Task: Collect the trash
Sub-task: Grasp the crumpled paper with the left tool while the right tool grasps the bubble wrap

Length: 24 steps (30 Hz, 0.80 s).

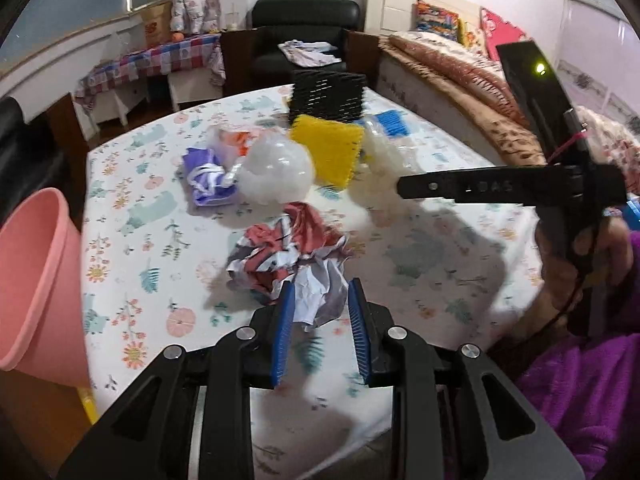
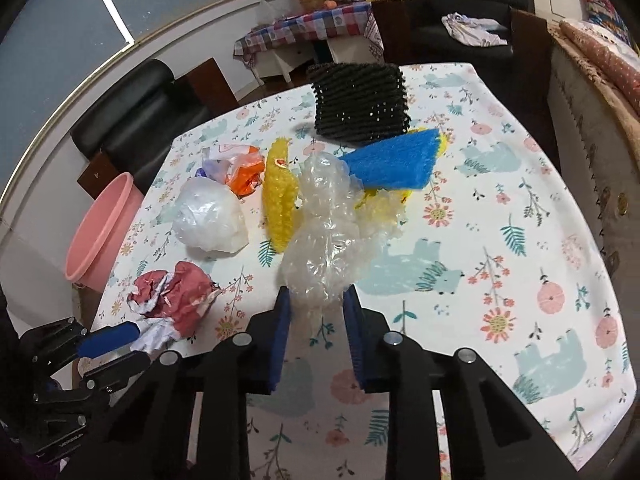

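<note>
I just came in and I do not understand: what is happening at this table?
A person is clearing trash from a table with a gripper in each hand. The left gripper holds a crumpled red and white paper between its pads. The right gripper is at a clear plastic bag, its pads on either side of it. More bags and brush mats lie behind. A pink bin waits beside the table, and nothing shows inside it yet.

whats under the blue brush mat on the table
The blue brush mat lies on a yellow brush mat, which peeks out at its far corner and under its near edge. Clear crumpled plastic overlaps its near left corner. Anything else beneath is covered.
</note>
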Tool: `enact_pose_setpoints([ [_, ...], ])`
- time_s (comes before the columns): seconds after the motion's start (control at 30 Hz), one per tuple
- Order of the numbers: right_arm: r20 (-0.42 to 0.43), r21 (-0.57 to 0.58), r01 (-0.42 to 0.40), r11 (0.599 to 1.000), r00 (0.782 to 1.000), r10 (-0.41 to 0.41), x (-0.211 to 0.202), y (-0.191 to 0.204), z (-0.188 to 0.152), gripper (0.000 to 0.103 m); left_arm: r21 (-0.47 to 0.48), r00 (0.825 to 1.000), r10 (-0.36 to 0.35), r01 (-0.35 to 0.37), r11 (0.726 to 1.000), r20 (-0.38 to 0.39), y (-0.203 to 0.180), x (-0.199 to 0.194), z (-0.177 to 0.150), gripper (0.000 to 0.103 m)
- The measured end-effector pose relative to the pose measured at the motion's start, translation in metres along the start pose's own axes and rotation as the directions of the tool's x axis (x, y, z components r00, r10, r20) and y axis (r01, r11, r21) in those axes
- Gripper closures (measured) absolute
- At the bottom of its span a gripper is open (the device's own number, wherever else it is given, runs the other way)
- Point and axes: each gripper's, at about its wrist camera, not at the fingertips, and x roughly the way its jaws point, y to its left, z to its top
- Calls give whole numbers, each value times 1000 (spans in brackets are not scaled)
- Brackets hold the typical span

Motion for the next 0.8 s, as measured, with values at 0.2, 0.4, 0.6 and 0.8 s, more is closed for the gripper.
enact_pose_setpoints([
  [0.2,39,-28,-17,999,999,18,-18,-7,-3,79,-98,998,-9,14,995,57,16,-25,9,76],
  [0.4,41,-55,-49,997,998,52,-27,-14,-7,79,-245,996,91,-84,966,16,46,-2,23,75],
  [0.6,28,-73,-85,994,996,87,-33,-18,-5,79,-350,997,59,-69,934,-39,65,25,23,71],
  [0.8,11,-104,-88,991,996,90,-38,-21,-4,79,-331,992,117,-127,935,-50,50,34,19,63],
])
